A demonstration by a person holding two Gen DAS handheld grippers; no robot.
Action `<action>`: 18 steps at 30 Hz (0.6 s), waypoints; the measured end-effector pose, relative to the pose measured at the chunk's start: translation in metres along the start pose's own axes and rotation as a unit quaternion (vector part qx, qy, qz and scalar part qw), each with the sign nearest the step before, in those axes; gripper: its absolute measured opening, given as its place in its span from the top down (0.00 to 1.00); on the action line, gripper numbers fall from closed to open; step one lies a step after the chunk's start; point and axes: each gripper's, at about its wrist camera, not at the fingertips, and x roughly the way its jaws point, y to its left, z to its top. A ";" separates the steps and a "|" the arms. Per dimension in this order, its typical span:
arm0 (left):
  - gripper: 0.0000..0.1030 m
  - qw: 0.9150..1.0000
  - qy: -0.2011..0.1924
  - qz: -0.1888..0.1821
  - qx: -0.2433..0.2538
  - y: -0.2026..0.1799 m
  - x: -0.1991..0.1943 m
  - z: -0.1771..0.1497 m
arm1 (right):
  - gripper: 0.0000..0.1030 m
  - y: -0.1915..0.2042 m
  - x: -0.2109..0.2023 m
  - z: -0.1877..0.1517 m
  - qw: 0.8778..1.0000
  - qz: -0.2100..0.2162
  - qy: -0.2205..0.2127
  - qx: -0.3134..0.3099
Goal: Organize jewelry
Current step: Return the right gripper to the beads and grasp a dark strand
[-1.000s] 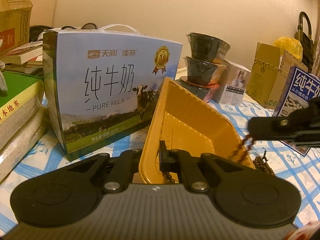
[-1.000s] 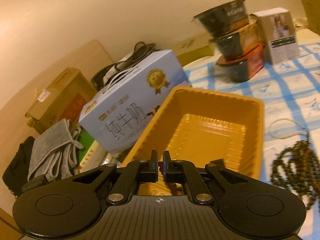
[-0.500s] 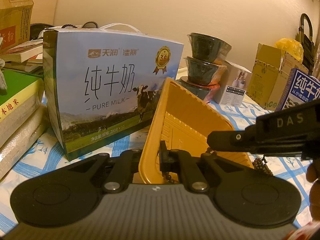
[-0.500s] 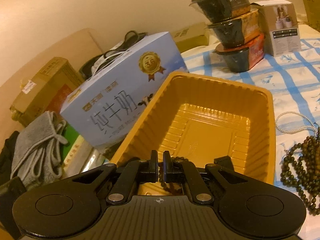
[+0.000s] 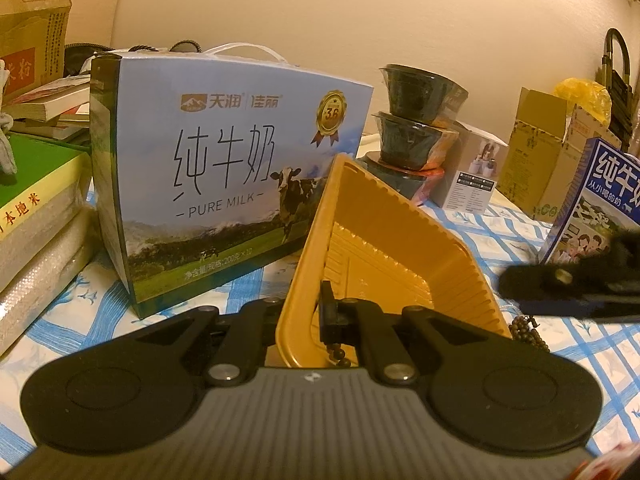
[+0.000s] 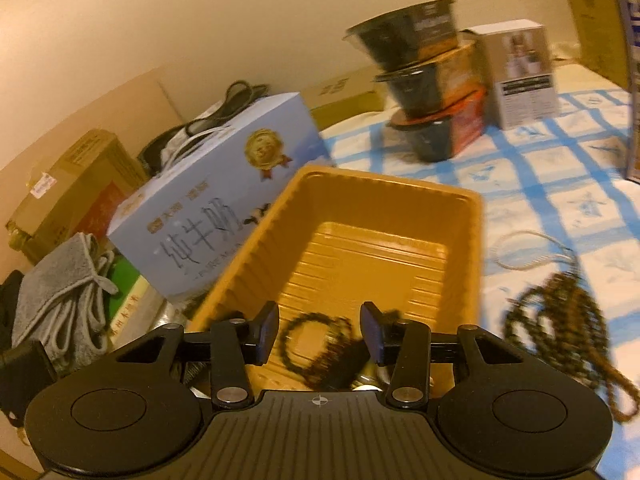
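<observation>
My left gripper [image 5: 316, 316] is shut on the near wall of a yellow plastic tray [image 5: 384, 248], holding it tilted on the checked cloth. My right gripper [image 6: 320, 332] hangs over the tray's near end [image 6: 360, 216], its jaws opening. A dark bead bracelet [image 6: 316, 344] lies in the tray below the spread fingers, and no pad touches it. In the left wrist view, a few of its beads [image 5: 338, 354] show by my finger, and the right gripper [image 5: 560, 292] is a blur at the tray's right. A pile of dark bead strands [image 6: 560, 320] and a pale bead string [image 6: 528, 252] lie on the cloth right of the tray.
A blue milk gift box [image 5: 224, 176] stands just left of the tray. Stacked black bowls [image 5: 420, 120], a white carton [image 5: 476, 172] and cardboard boxes [image 5: 540, 152] line the back. A blue milk carton [image 5: 600, 208] stands at the right; books [image 5: 32, 200] and a grey cloth [image 6: 60, 300] are at the left.
The right gripper carried the dark bracelet in over the tray, spread its fingers and let it drop inside, then drew back to the right. The left gripper kept its hold on the tray.
</observation>
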 end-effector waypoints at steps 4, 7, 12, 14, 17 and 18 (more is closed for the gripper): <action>0.93 1.000 0.000 0.003 -0.002 0.001 0.000 -0.001 | 0.56 -0.022 -0.023 -0.012 1.000 -0.026 -0.004 0.016; 0.93 1.000 0.000 0.003 -0.001 0.000 0.000 -0.001 | 0.56 -0.041 -0.040 -0.023 0.998 -0.057 -0.004 0.023; 0.93 1.000 -0.001 0.007 0.001 0.000 0.001 -0.001 | 0.56 -0.074 -0.061 -0.044 0.994 -0.102 0.010 0.046; 0.93 1.000 -0.001 0.007 0.002 0.000 0.001 -0.002 | 0.56 -0.086 -0.067 -0.052 0.992 -0.116 0.016 0.054; 0.93 1.000 -0.001 0.009 0.006 -0.001 0.001 -0.002 | 0.56 -0.102 -0.075 -0.062 0.989 -0.135 0.023 0.062; 0.93 1.000 -0.001 0.009 0.007 -0.001 0.002 -0.001 | 0.56 -0.106 -0.077 -0.064 0.988 -0.140 0.024 0.065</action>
